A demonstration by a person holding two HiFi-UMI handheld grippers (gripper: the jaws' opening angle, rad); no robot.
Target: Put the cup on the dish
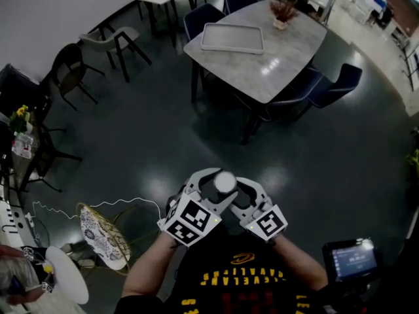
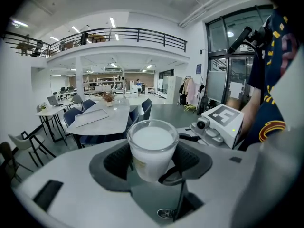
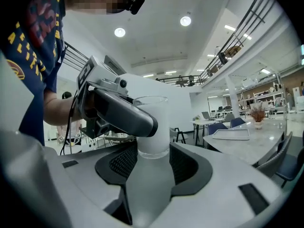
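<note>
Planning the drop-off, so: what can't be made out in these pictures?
Dish: none recognisable; head view shows only a far, small grey rectangular tray.
Frosted glass cup: head view shows only its top; left gripper and right gripper cover the rest.
Cup's contents: full or merely frosted, unclear in every view.

Grey surface (image 1: 288,61): pale rectangular tray (image 1: 232,38) near left edge, small potted plant (image 1: 283,13) at far edge. Dark glossy floor (image 1: 150,142): blue chairs (image 1: 334,87) round surface, white cable (image 1: 111,205) trailing loose.
</note>
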